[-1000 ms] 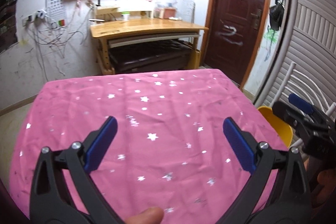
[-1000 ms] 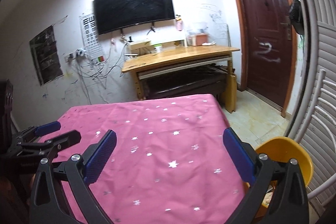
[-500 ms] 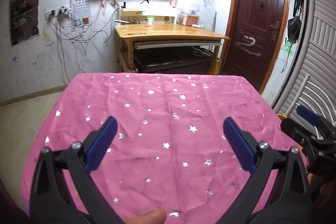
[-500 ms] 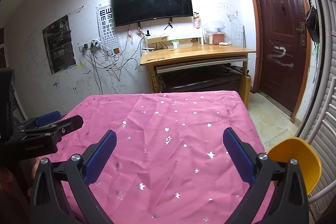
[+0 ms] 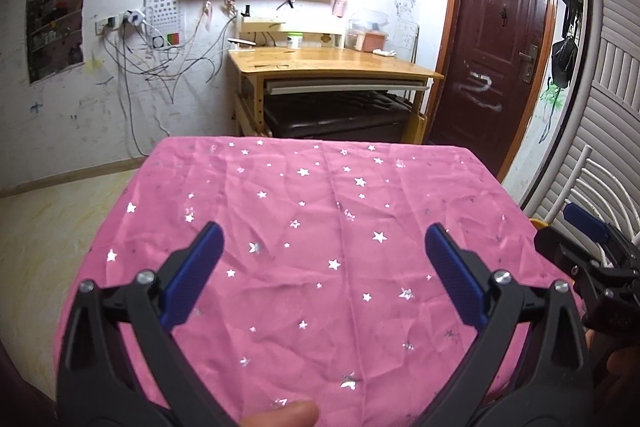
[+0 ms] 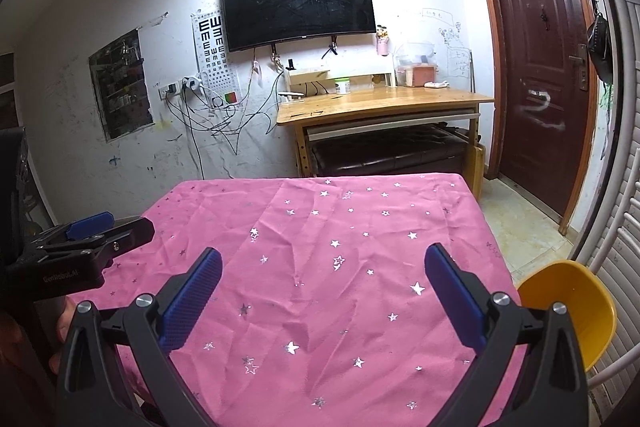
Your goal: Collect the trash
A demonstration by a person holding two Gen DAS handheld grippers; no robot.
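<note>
My left gripper (image 5: 320, 239) is open and empty, held above the near part of a table with a pink star-print cloth (image 5: 320, 195). My right gripper (image 6: 320, 263) is open and empty above the same pink cloth (image 6: 340, 227). Each gripper shows in the other's view: the right gripper at the right edge of the left wrist view (image 5: 588, 251), the left gripper at the left edge of the right wrist view (image 6: 88, 239). A yellow bin (image 6: 568, 303) stands beside the table's right side, in front of a white chair. No trash shows on the cloth.
A wooden desk (image 6: 384, 103) with a dark bench under it stands against the far wall below a TV (image 6: 298, 11). A dark red door (image 6: 540, 67) is at the right. A white slatted chair (image 5: 588, 183) stands by the table's right edge. Tiled floor lies left.
Both grippers have tilted upward and drawn back, so more of the far wall, the TV and the clock are in view. Both stay open and empty.
</note>
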